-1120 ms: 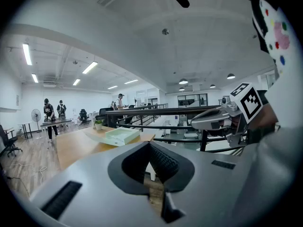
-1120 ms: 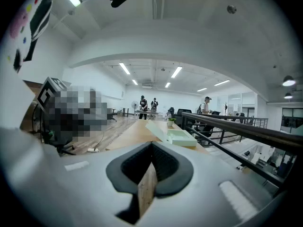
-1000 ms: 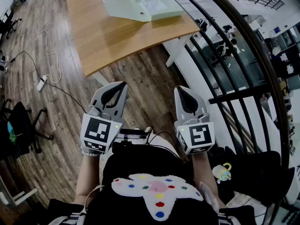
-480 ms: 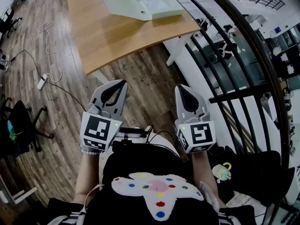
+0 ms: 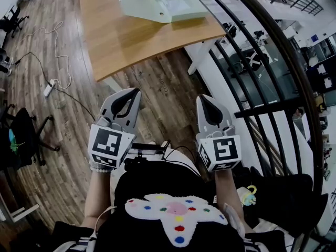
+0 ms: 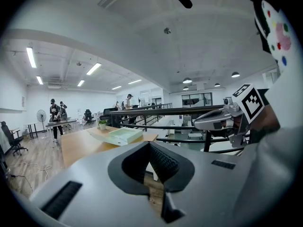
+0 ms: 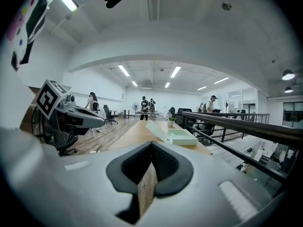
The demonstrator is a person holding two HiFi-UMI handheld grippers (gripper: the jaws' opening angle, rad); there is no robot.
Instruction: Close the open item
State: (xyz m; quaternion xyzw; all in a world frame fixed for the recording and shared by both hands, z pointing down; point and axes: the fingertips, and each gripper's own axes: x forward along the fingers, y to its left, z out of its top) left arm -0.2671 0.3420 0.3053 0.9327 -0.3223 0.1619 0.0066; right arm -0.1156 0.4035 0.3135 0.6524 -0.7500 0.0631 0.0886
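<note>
Picking out, for markings, only the black-and-white square patterns on the two grippers' cubes. Holding the left gripper (image 5: 131, 92) low over the wooden floor (image 5: 157, 88), jaws pressed together with nothing between them. Holding the right gripper (image 5: 202, 98) alongside, likewise pressed shut and empty. Looking well ahead of both to the pale green box (image 5: 176, 1), sitting on the table (image 5: 131, 41) by its right edge, well back from the near edge and well apart from either set of jaws. Finding it open: tray next to the right edge, lid (image 5: 137, 5) swung out toward the table's middle. Tracing the long axis, tray and lid together, across the table from left to right, with the lid's free edge pointing left. Catching a small potted plant (image 7: 170, 122) farther along the table beyond the box, and a black railing (image 5: 252, 46) running just off the table's right edge.
</note>
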